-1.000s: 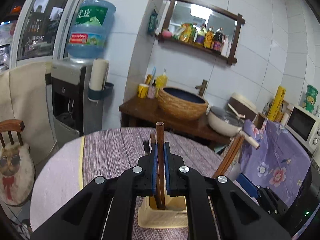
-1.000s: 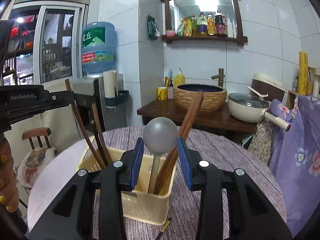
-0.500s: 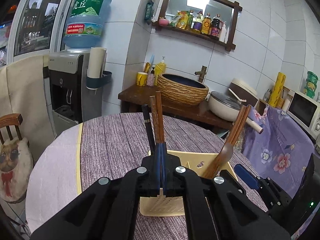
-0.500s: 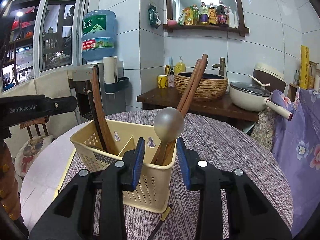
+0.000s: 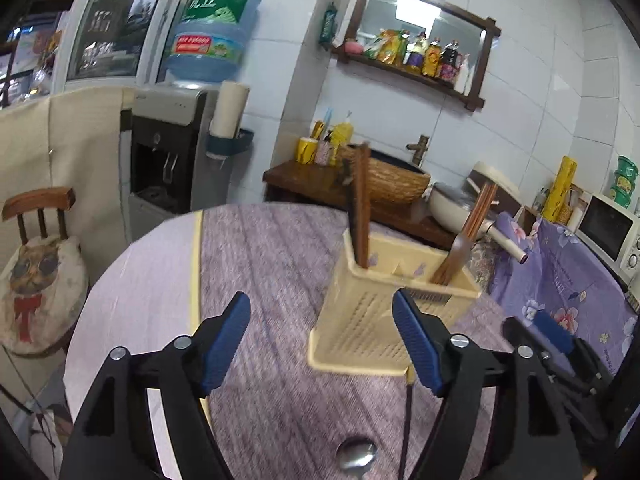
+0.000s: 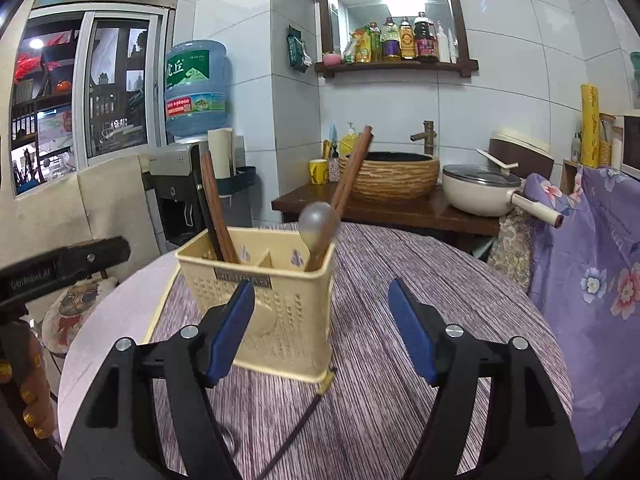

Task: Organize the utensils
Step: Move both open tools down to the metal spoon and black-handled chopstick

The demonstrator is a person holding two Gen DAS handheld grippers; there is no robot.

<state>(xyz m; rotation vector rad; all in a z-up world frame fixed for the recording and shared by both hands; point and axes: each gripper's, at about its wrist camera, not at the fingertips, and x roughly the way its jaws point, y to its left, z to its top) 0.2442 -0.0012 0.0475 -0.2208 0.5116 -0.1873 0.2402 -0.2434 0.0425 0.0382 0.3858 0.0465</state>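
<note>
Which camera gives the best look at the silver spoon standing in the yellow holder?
The right wrist view: the silver spoon stands bowl-up in the yellow holder, sharp and whole, beside brown chopsticks. The left wrist view shows that compartment blurred; I cannot make the standing spoon out there.

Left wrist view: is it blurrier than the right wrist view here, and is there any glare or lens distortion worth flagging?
Left wrist view: the utensil caddy and table are smeared by motion blur, and walls bow from the fisheye. Right wrist view: sharper, the caddy's holes read clearly, though the spoon bowl is soft; the mirror shelf light blows out white.
</note>
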